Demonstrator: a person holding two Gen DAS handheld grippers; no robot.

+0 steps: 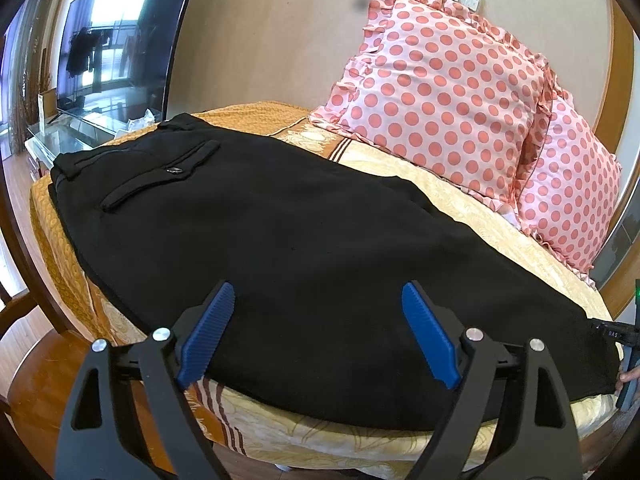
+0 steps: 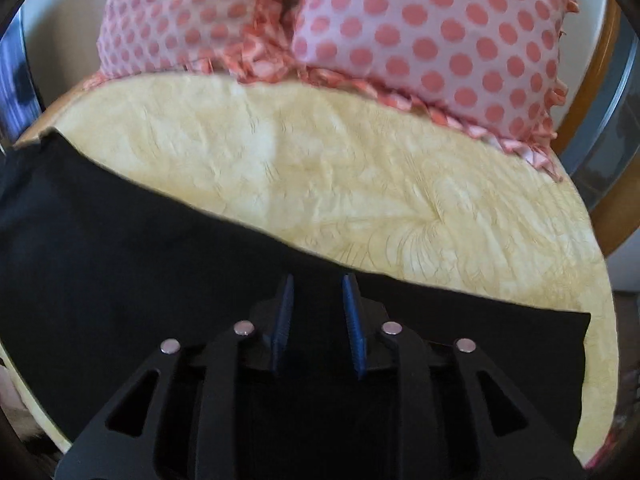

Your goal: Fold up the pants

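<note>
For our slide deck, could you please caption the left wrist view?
Open left claw poised over black pants laid flat on a yellow bedspread, polka-dot pillows behind.

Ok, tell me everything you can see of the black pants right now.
The black pants lie flat along the yellow bedspread, looking already folded leg over leg. Matte woven fabric; a flapped back pocket and the waistband sit at the far left end, the hems at the right. The left claw hovers wide open over the near edge; the right claw, narrowly open, sits over the hem end. The pillows do not touch them.

left wrist: low, along pants (image 1: 300, 240) | right wrist: close, facing pillows (image 2: 400, 32)
</note>
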